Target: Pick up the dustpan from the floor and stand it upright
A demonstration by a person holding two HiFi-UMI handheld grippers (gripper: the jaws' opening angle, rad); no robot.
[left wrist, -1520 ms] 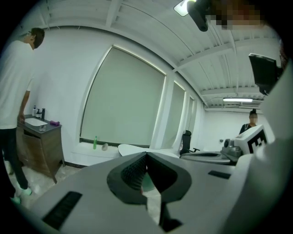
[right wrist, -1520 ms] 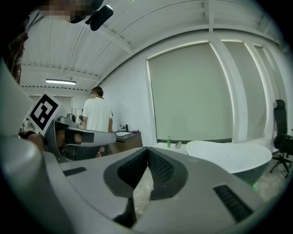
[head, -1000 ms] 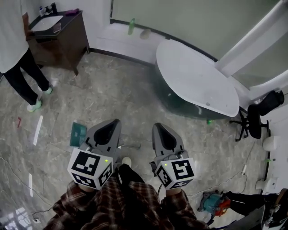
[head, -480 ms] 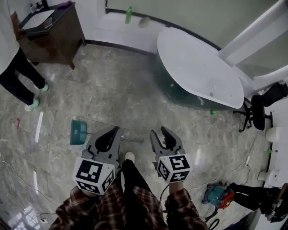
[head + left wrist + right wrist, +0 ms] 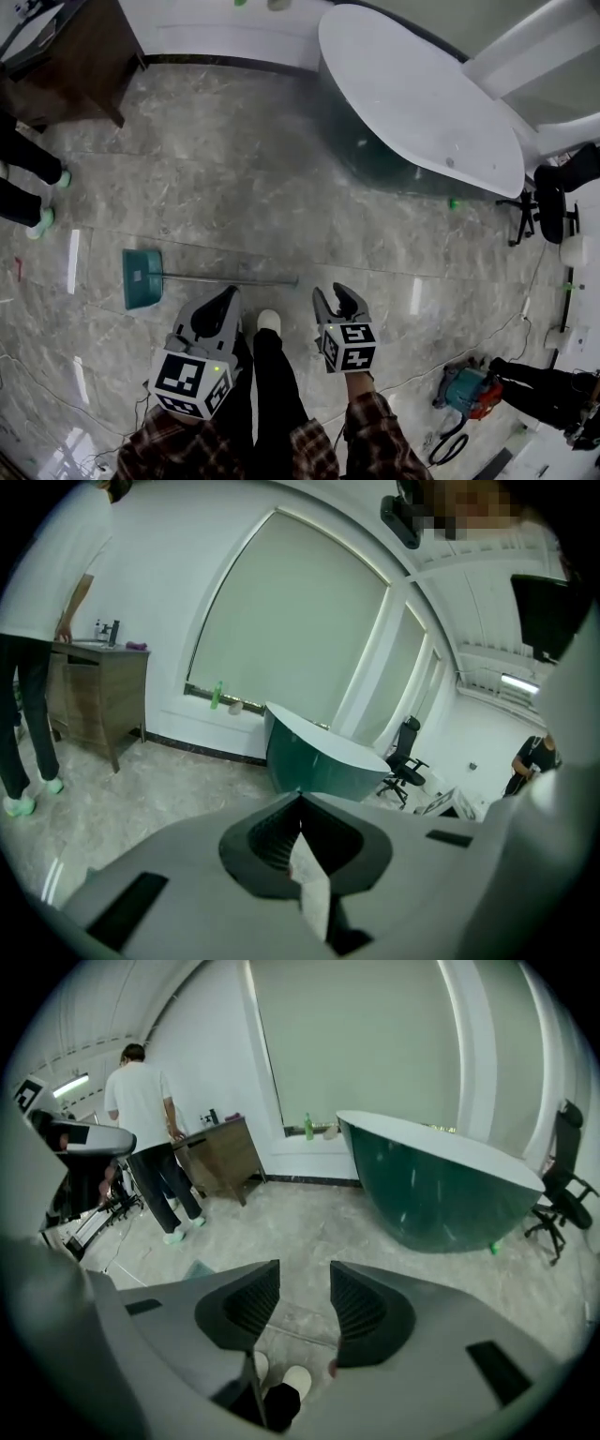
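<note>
The teal dustpan (image 5: 142,278) lies flat on the grey marble floor (image 5: 234,187), just ahead of the left gripper (image 5: 228,295), whose jaws are pressed together and empty. The right gripper (image 5: 335,292) has just been opening its jaws, with nothing between them. A green bathtub (image 5: 422,103) stands by the far wall.

Cut off, covered
I get only the legs of the bystander (image 5: 17,199) at the left edge; the body of my right gripper (image 5: 305,1283) covers most of the dustpan (image 5: 200,1267).

The dustpan (image 5: 141,278) is teal; the floor (image 5: 234,187) is grey marble with pale veins. The tub (image 5: 422,103) is white on top with dark green sides, and the sleeves (image 5: 375,429) are red-brown plaid.
</note>
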